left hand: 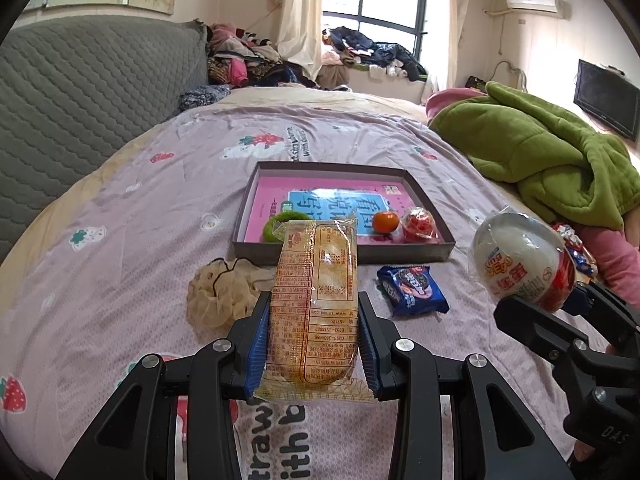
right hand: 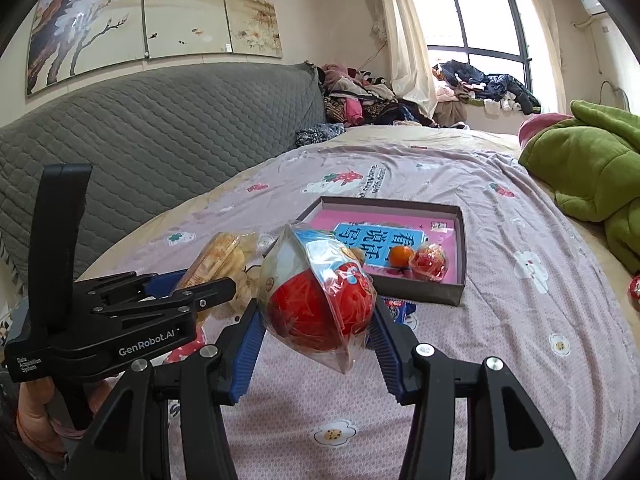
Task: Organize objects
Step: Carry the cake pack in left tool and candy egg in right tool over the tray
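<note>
We see the left gripper (left hand: 314, 320) pinching a long cake pack (left hand: 314, 300) between its blue pads (left hand: 258, 344); the pack stands lengthwise along the fingers, its far end reaching out over the near wall of the box (left hand: 344, 250). The right gripper (right hand: 316, 320) is clamped on a wrapped toy egg (right hand: 316, 300), red half toward the camera, white and blue half pointing away. In the left view that egg (left hand: 520, 256) hangs to the right of the pack, apart from it, above the bedsheet (left hand: 120, 208).

The box is a shallow grey tray lying on the sheet ahead of both grippers. In it we find a pink book (left hand: 332, 204) covering the floor, and on the book a green ring (left hand: 276, 226) at the near left, an orange (left hand: 386, 222) near the middle of the near edge, and a small red wrapped ball (left hand: 418, 224) just beside the orange on its right.

Outside the box, on the sheet, a beige scrunchie (left hand: 224, 292) lies left of the pack and a blue cookie packet (left hand: 412, 288) lies right of it, both near the box's front wall. A green blanket (left hand: 552, 152) is heaped at the far right.
</note>
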